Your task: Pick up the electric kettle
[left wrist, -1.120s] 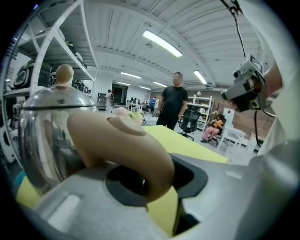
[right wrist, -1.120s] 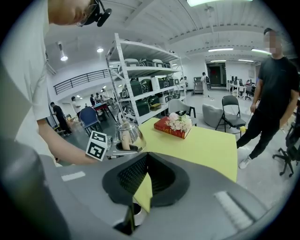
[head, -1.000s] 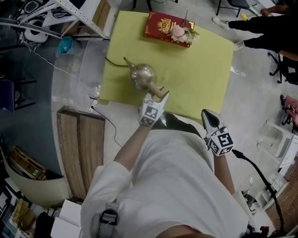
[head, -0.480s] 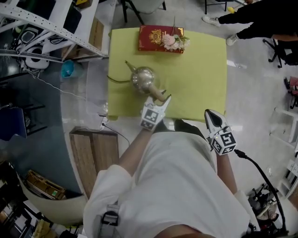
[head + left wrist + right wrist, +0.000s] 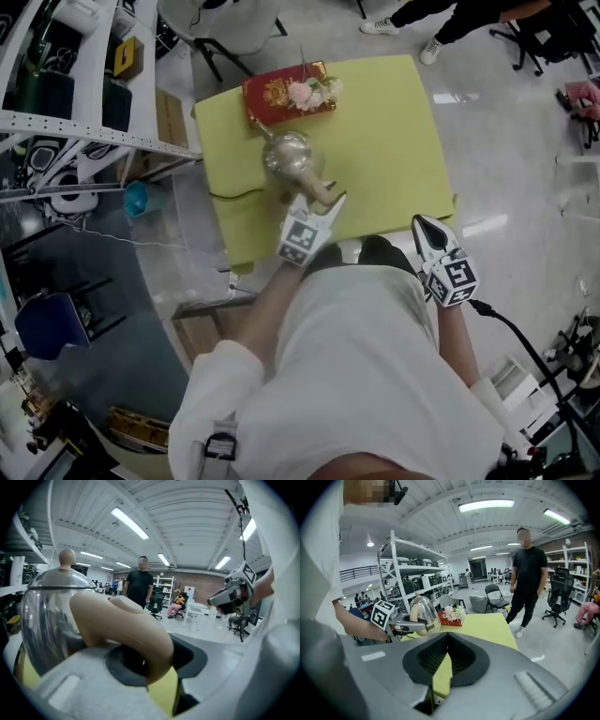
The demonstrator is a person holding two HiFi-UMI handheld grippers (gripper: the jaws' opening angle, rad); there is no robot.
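Observation:
The electric kettle (image 5: 287, 155) is polished steel with a thin spout and a beige handle (image 5: 319, 190). My left gripper (image 5: 325, 201) is shut on that handle at the yellow table's (image 5: 394, 141) near side. The kettle looks lifted slightly off the cloth. In the left gripper view the beige handle (image 5: 126, 625) fills the space between the jaws, with the steel body (image 5: 49, 616) behind it. The right gripper view shows the kettle (image 5: 423, 609) held at the left. My right gripper (image 5: 425, 232) hangs off the table's near right corner, shut (image 5: 446, 638) and empty.
A red box with flowers (image 5: 286, 92) lies at the table's far edge. A black cord (image 5: 234, 195) trails across the table's left part. Metal shelving (image 5: 84, 131) stands to the left. A person in black (image 5: 528, 578) and chairs (image 5: 494, 597) stand beyond the table.
My left gripper has risen with the kettle in its grip, and the head view has swung so the table sits turned. My right gripper has shifted only slightly.

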